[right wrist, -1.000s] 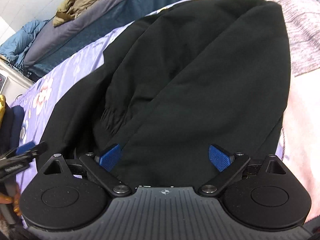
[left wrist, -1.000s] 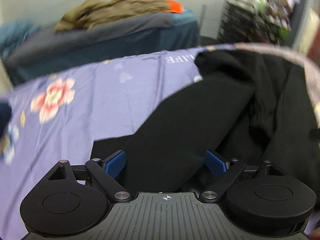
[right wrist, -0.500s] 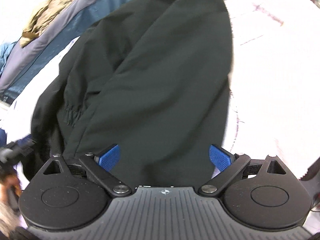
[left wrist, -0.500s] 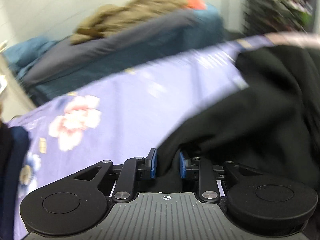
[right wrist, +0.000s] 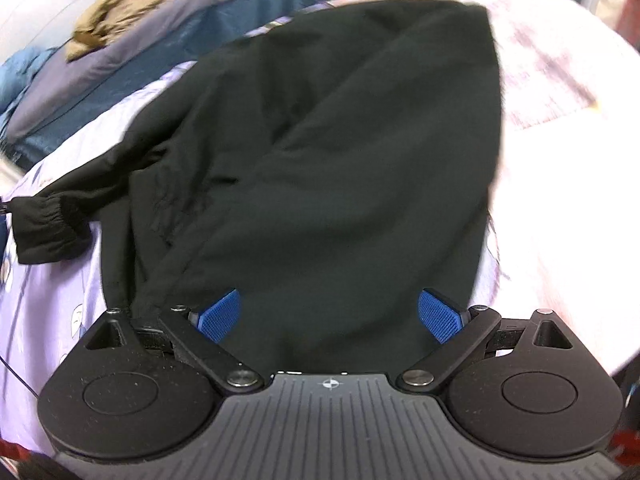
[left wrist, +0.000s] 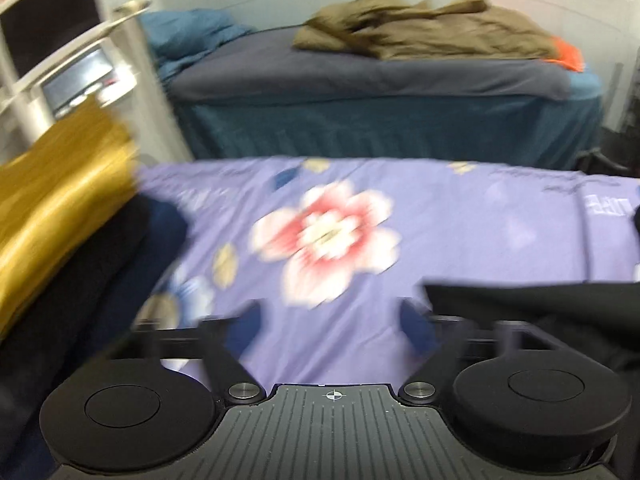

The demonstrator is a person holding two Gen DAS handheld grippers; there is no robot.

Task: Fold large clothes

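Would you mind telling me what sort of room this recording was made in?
Most likely a bedroom or dormitory room: a floral purple bedsheet serves as the work surface, a second bed stands behind it, and a stack of folded clothes sits at the left.

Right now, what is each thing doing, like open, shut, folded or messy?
Left claw: opening, nothing between its fingers.
Right claw: open, over the black jacket.
Black jacket: lying partly folded, one sleeve sticking out.
Flowered sheet: spread flat.
Brown clothes: crumpled in a heap.
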